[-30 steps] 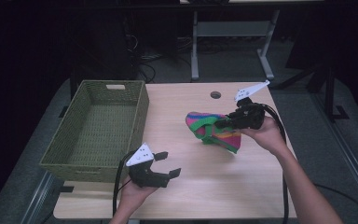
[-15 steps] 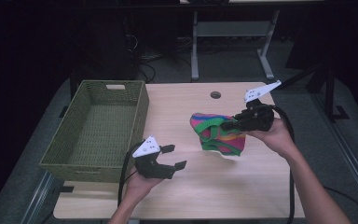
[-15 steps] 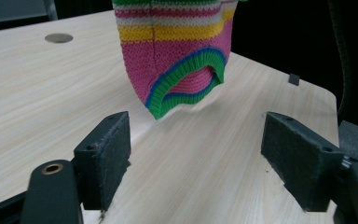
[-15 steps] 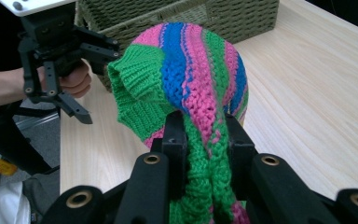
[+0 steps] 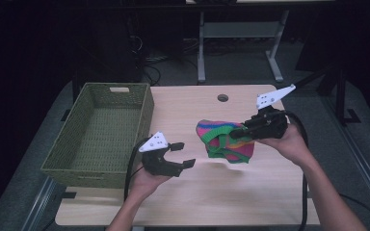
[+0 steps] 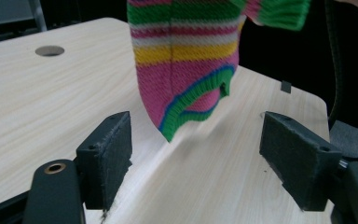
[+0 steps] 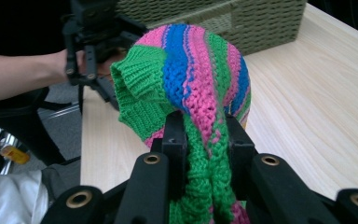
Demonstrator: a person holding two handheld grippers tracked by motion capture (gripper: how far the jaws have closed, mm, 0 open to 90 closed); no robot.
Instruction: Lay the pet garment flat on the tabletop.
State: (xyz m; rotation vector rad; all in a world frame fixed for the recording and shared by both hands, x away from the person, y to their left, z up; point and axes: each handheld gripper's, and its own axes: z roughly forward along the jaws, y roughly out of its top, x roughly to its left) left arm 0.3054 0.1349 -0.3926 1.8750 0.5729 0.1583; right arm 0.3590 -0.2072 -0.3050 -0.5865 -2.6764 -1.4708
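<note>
So right now I've got the striped knit garment [image 5: 225,142] pinched in the right gripper [image 5: 243,131], lifted clear of the wooden table [image 5: 188,103] so it hangs free instead of lying in a heap. In the right gripper view you can see both jaws clamped on a bunched fold of green and pink knit, and the rest of the piece balloons out in front of them. Holding it by one bunch like this lets the hem drop down, which gives the other hand an edge to go for.

The left gripper [image 5: 183,154] is empty, jaws spread wide and pointed straight at the garment. From the left gripper view the green-trimmed hem [image 6: 193,100] dangles between and beyond the two pads, touching neither. The jaws have just been easing in a little from their widest, but nothing is between the pads yet. My guess is I'm lining up a second grab on that lower edge so I can spread the thing out or fold it.

The green woven basket [image 5: 101,127] sits at the left side of the table, well apart from the garment, probably where this ends up.

Compared with a second ago: the garment was low, resting on or just above the table near the right edge. Now it's raised and brought in toward the middle. The left gripper has moved up from the near edge and turned toward it, so the gap between the two has shrunk a lot.
</note>
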